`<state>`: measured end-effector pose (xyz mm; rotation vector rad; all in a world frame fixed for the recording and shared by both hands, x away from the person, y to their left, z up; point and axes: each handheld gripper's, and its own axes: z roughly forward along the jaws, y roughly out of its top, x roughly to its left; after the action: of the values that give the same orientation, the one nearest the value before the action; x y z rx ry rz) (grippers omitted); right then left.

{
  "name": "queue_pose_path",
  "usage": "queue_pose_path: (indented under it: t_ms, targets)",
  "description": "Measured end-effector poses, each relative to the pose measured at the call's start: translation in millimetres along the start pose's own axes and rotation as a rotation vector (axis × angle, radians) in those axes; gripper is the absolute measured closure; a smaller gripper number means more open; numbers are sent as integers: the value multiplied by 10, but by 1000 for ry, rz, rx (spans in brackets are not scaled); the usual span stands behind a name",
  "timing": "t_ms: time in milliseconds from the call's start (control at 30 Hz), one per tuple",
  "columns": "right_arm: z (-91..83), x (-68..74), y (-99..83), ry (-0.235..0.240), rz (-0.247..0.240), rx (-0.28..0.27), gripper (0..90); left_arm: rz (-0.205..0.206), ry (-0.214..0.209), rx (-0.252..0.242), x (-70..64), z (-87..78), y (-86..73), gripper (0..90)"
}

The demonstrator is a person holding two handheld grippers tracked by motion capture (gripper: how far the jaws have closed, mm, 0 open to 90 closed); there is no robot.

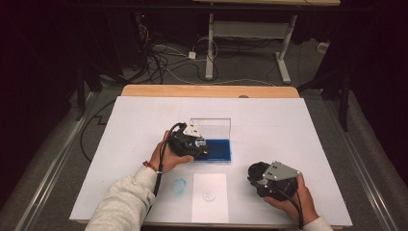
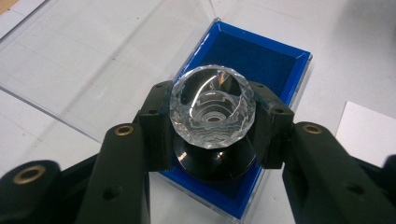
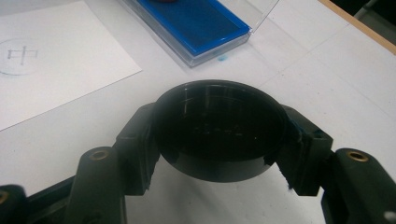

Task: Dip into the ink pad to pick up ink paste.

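My left gripper (image 1: pixel 197 146) is shut on a clear faceted knob (image 2: pixel 212 112) with a round black base (image 2: pixel 215 163), which sits at the near end of the blue pad (image 2: pixel 261 56) in a clear case. The blue pad (image 1: pixel 216 150) lies mid-table with its clear lid (image 1: pixel 211 127) folded back. My right gripper (image 1: pixel 256 177), at the front right, is shut on a round black cap (image 3: pixel 219 133) held just above the white tabletop. The blue pad (image 3: pixel 196 23) lies beyond it.
A white paper sheet (image 1: pixel 210 197) lies near the front edge and carries a faint round printed mark (image 3: pixel 20 55). A blue smudge (image 1: pixel 179 185) marks the white board to its left. The paper's corner (image 2: pixel 369 135) lies right of the case.
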<state>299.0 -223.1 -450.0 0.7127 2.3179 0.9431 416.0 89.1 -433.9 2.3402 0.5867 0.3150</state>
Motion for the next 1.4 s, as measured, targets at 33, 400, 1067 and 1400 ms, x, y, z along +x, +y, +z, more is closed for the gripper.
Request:
queue_pose_path:
  t_ms: [33,400,1067,1400]
  targets:
    - [3,-2,-2,0,1,1,387,2,2,4,0,1,7,547]
    - [9,2,-1,-9,-2,6,387,8,9,31,-7,3,41,548]
    - [-31,8,2,-12,-6,-3,387,5,12,49,-12,-4,52,547]
    - [-22,2,2,-5,-5,-4,387,5,23,48,-22,-18,55,548]
